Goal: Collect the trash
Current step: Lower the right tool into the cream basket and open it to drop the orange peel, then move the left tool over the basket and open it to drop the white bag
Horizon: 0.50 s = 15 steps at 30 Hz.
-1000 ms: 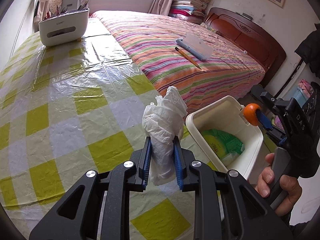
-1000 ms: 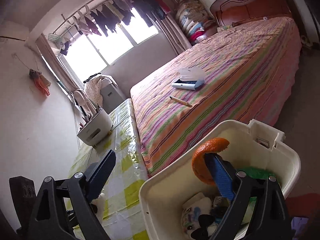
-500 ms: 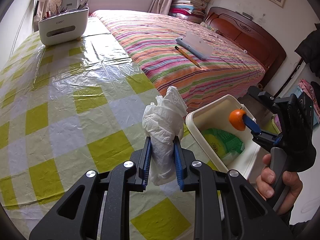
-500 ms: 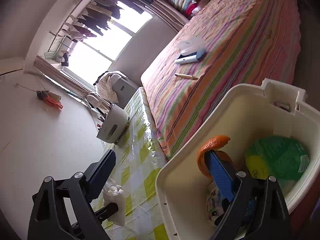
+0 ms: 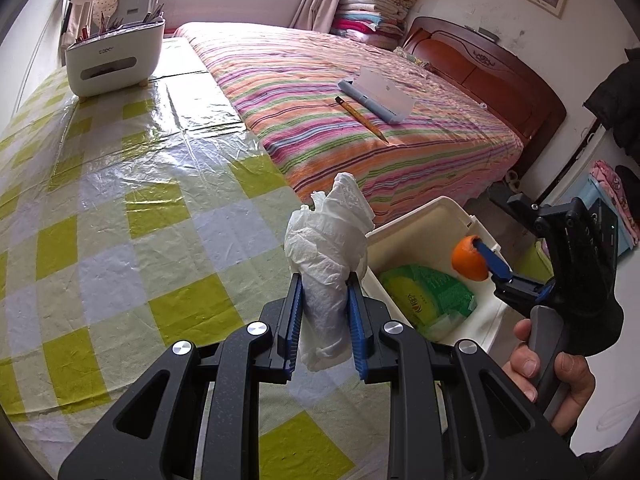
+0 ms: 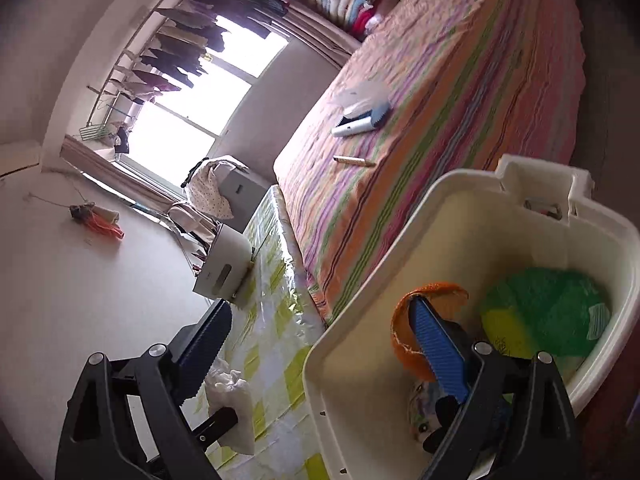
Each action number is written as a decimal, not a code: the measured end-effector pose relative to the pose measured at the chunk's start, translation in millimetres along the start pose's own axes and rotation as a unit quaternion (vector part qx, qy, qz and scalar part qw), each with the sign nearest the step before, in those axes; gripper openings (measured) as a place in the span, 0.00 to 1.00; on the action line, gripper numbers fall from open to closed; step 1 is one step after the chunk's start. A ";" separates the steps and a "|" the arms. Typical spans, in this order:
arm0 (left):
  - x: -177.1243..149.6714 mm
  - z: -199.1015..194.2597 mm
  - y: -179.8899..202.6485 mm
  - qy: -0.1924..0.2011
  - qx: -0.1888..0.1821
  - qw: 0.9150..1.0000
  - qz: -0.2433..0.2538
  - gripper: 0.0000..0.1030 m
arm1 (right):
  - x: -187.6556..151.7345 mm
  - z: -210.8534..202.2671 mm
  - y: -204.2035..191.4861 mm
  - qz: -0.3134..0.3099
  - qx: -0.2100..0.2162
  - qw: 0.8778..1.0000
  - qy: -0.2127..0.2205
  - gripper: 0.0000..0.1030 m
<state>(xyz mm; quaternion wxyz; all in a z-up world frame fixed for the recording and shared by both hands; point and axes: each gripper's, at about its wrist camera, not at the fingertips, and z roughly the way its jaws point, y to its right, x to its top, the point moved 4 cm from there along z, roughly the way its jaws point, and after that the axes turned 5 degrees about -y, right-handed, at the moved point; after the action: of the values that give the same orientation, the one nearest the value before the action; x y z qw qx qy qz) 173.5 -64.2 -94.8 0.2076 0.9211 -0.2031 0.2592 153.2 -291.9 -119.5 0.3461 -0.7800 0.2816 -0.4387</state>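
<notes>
Left wrist view shows the left gripper (image 5: pixel 323 316) with its jaws clamped on a crumpled white tissue wad (image 5: pixel 328 264), held upright above the worktop (image 5: pixel 120 184) near its edge. Beside that edge stands a cream plastic bin (image 5: pixel 424 216), already holding a green snack bag (image 5: pixel 434 294). Over the bin, the right gripper (image 6: pixel 316 356) has its jaws wide apart, yet an orange peel (image 6: pixel 404 320) hangs cupped over the tip of one blue finger (image 6: pixel 436 340).

My judgement of the risks: the peel may cling to that ribbed pad instead of dropping, so that a shake to free it could fling it past the rim onto the floor or the bed (image 5: pixel 340 92). The tissue is soft and loosely bunched; it could slip or tear on the way across, or catch on the bin wall if released too low and too near the worktop edge. Both tools meeting over one small opening could also knock together.

A glossy plastic film covers the worktop's yellow-and-white check cloth, wrinkled and slippery-looking. At its far end sits a white utensil caddy (image 5: pixel 114 60). On the striped bedspread lie a pencil (image 5: pixel 360 118) and a pale blue case (image 5: pixel 376 94); laundry hangs at the window (image 6: pixel 192 92)
</notes>
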 end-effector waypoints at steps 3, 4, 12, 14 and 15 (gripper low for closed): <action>3.5 1.2 9.1 0.003 -0.004 1.000 0.009 0.20 | -1.6 9.7 -1.0 0.008 0.039 0.999 -0.030 0.85; 4.4 2.2 12.0 0.003 -0.005 1.000 0.012 0.20 | -3.6 12.3 11.9 0.044 0.036 0.998 -0.038 0.85; 12.6 16.7 36.9 -0.006 -0.017 0.999 0.028 0.20 | 4.1 6.8 31.4 0.114 0.099 0.988 -0.033 0.85; 15.7 19.1 46.7 -0.006 -0.022 0.999 0.036 0.20 | 11.6 -10.4 30.3 0.105 0.094 0.990 0.013 0.85; 17.4 20.4 51.6 -0.007 -0.026 0.999 0.041 0.20 | 16.2 -24.7 24.8 0.083 0.083 0.992 0.050 0.85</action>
<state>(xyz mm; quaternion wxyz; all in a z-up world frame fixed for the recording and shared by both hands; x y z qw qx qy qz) 170.3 -121.7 -86.6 0.2190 0.9082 -0.2483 0.2561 135.4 -326.1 -121.8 0.4301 -0.6995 0.3248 -0.4692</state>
